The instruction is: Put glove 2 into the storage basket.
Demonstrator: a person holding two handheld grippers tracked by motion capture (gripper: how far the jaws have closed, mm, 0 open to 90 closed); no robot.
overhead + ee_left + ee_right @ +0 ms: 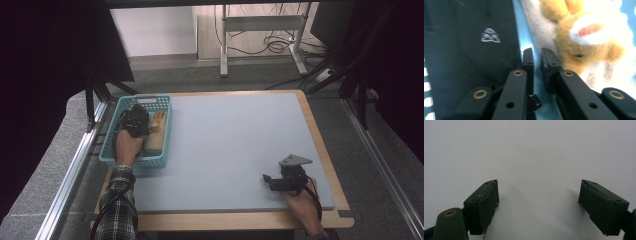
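A turquoise basket point(151, 162) stands at the table's left edge. In it lies a tan and white plush toy point(157, 131), and my left gripper point(136, 120) reaches down beside it. In the left gripper view the left gripper point(537, 53) stands shut with only a thin slit between its pads and nothing visible between them. A black cloth point(474, 50) with a small silver logo lies on one side of it, the plush toy point(584, 37) on the other. My right gripper point(267, 181) rests near the front right of the pale blue mat point(230, 135). The right gripper point(539, 187) is open over bare mat.
The mat lies on a wooden table top point(320, 135) whose rim shows at the right and front. Metal rails point(75, 165) run along both sides of the table. Beyond the far edge stand desk legs point(224, 45) with loose cables on the floor.
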